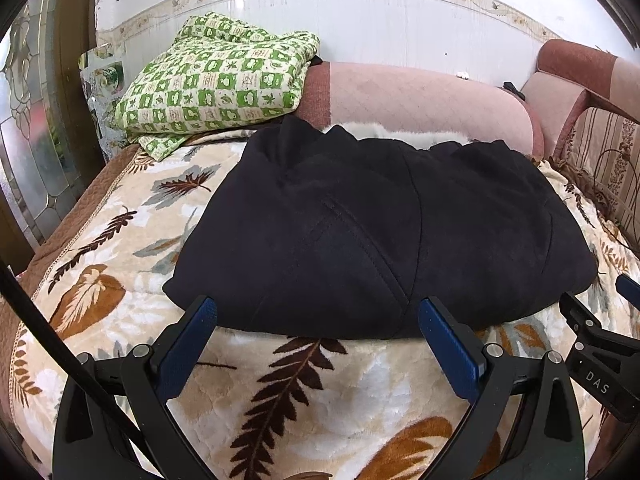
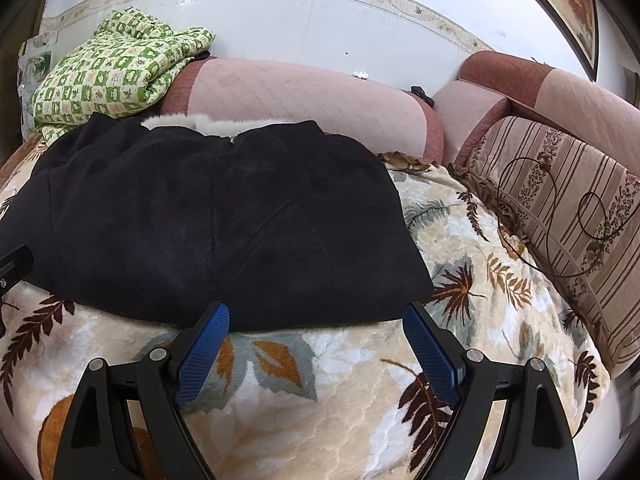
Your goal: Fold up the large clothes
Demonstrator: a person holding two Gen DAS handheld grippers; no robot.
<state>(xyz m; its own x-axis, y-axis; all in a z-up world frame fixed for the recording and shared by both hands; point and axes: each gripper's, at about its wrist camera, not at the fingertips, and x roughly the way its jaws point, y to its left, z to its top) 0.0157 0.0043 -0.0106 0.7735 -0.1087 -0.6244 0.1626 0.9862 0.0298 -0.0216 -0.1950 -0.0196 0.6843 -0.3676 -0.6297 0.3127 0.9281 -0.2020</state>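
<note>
A large black coat point(image 1: 380, 232) with a white fur collar point(image 1: 396, 133) lies folded into a wide bundle on a leaf-patterned blanket point(image 1: 320, 392); it also shows in the right wrist view point(image 2: 224, 232). My left gripper point(image 1: 318, 316) is open and empty, its blue pads point(image 1: 188, 344) just short of the coat's near hem. My right gripper point(image 2: 316, 314) is open and empty at the hem's right part. The right gripper's black frame shows at the right edge of the left wrist view point(image 1: 600, 344).
A green checked quilt point(image 1: 216, 80) lies folded at the back left against a pink bolster point(image 1: 420, 96). A striped sofa cushion point(image 2: 568, 208) with a thin dark cable on it stands at the right. White tiled wall behind.
</note>
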